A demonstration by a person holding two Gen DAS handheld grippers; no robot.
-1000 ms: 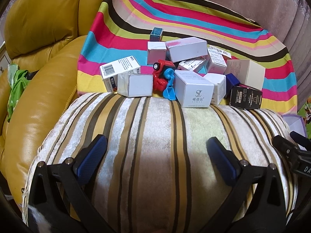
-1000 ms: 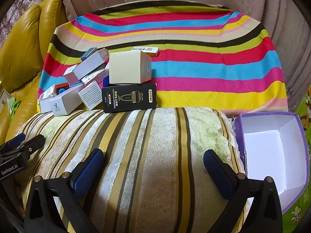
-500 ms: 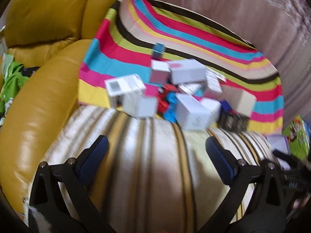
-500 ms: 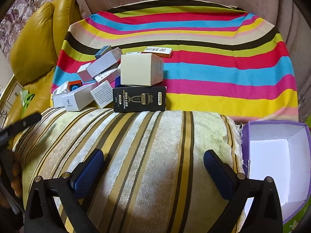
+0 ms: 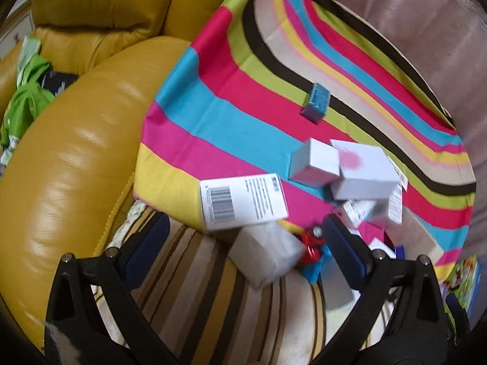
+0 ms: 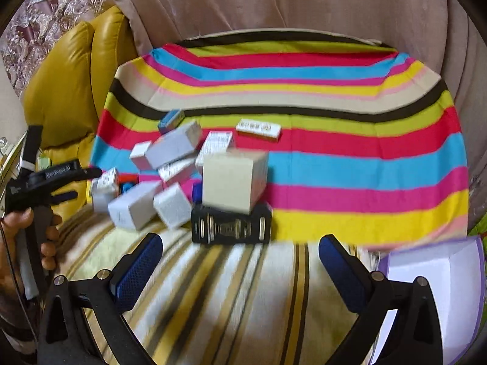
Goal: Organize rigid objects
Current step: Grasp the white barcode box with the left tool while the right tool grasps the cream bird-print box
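The left gripper (image 5: 243, 248) has its blue-padded fingers (image 5: 146, 243) spread wide with nothing between them. To its left runs the glossy mustard-yellow leather armrest (image 5: 76, 158). Under it lies the cream cushion with brown and gold stripes (image 5: 207, 298). Just ahead of its opening sits the white carton with a barcode label (image 5: 242, 201), and a plain white box (image 5: 268, 254) leans below that carton, between the two fingers in this view. Beside the right finger is a small red and blue toy car (image 5: 312, 251). Farther ahead and rightward, two white boxes, one with a pink smudge (image 5: 362, 167), lie on the multicoloured striped cloth (image 5: 243, 97), and a small teal box (image 5: 316, 103) sits alone beyond them.

The right gripper (image 6: 240, 266) is likewise spread and empty, hovering over the same striped cushion. Far to its left, a hand (image 6: 18, 231) grips the other tool's handle. Ahead and left is the cluster of small white boxes (image 6: 134, 206). Straight ahead a flat black box with gold print (image 6: 231, 225) lies at the cloth's near edge, with a beige cardboard cube (image 6: 232, 181) resting on it. To the right of the gripper, touching its right finger in view, stands the open lilac-rimmed white container (image 6: 438, 276).
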